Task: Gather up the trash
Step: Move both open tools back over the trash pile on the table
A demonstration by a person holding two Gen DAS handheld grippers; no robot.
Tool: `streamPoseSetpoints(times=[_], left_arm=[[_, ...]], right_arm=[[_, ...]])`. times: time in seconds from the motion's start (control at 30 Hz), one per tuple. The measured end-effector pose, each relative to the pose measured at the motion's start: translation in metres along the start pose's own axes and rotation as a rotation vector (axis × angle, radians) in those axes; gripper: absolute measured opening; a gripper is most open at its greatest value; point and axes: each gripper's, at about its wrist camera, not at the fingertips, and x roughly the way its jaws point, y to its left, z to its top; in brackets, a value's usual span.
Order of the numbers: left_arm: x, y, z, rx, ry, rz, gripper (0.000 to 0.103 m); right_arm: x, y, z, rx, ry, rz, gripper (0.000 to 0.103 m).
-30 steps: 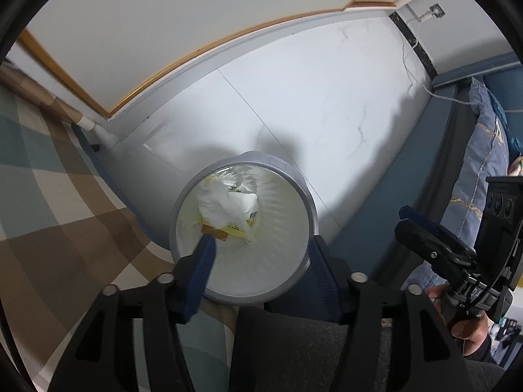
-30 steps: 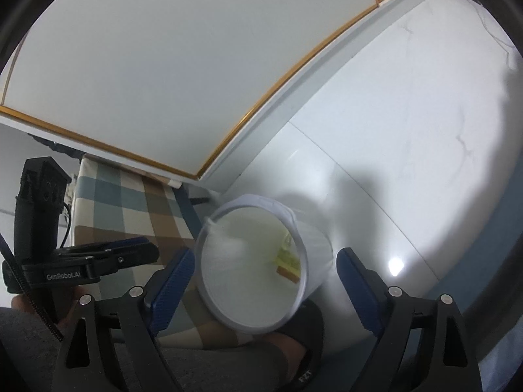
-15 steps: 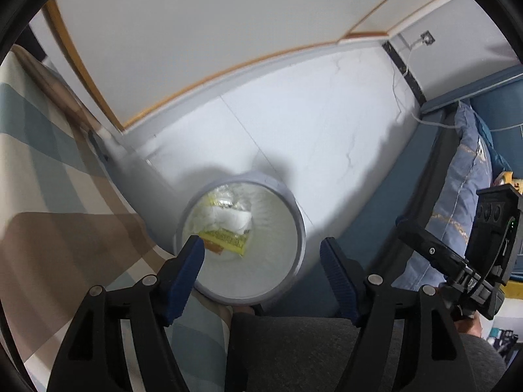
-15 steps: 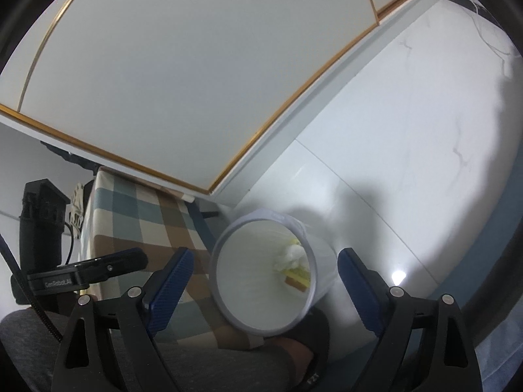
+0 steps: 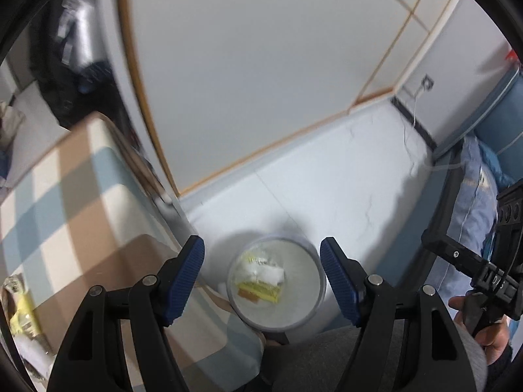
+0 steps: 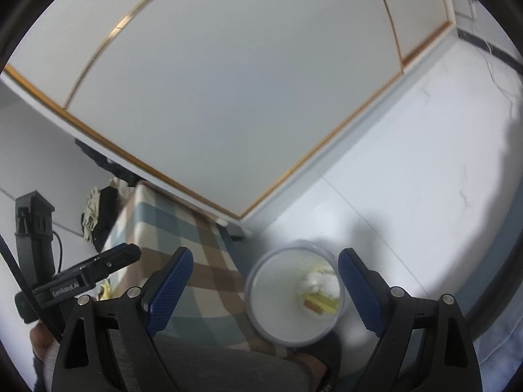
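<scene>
Trash [image 5: 260, 277] lies in the white bin [image 5: 312, 303] on the floor beneath both grippers, left gripper [image 5: 261, 281] and right gripper [image 6: 263, 289], jaws wide and empty. More wrappers [image 5: 19, 307] apparently wait on the checked table's near left corner [image 5: 65, 215], so collection looks unfinished.

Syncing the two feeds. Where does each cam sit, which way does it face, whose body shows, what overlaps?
Left wrist: on the left gripper, jaws open, looking down at the trash bin; shows a grey-clad leg, right gripper.
Right wrist: on the right gripper, jaws open, looking down; shows the leg, left gripper.
Shared: bin, checked cloth, white floor.
</scene>
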Motion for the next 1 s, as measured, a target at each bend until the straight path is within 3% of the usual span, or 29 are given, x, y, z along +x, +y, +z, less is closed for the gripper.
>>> streamPoseSetpoints(times=[0.2, 0.3, 0.33, 0.5, 0.67, 0.83, 1.0], left_arm=[[-0.048, 0.027, -0.004, -0.066, -0.149, 0.046, 0.072], [-0.076, 0.043, -0.009, -0.103, -0.239, 0.085, 0.085], [-0.086, 0.049, -0.012, -0.112, -0.271, 0.097, 0.085], [-0.118, 0.074, -0.020, -0.153, -0.357, 0.158, 0.086], [-0.158, 0.100, -0.039, -0.205, -0.462, 0.221, 0.091], [-0.184, 0.128, -0.054, -0.264, -0.513, 0.287, 0.091], [-0.197, 0.161, -0.072, -0.330, -0.532, 0.341, 0.091]], right_arm=[[-0.032, 0.048, 0.004, -0.081, -0.093, 0.045, 0.094], [-0.046, 0.078, 0.001, -0.134, -0.142, 0.078, 0.096], [-0.050, 0.088, -0.001, -0.154, -0.155, 0.090, 0.096], [-0.065, 0.139, -0.012, -0.248, -0.221, 0.163, 0.100], [-0.069, 0.185, -0.030, -0.375, -0.280, 0.176, 0.101], [-0.067, 0.221, -0.046, -0.465, -0.297, 0.195, 0.102], [-0.059, 0.263, -0.062, -0.536, -0.261, 0.243, 0.103]])
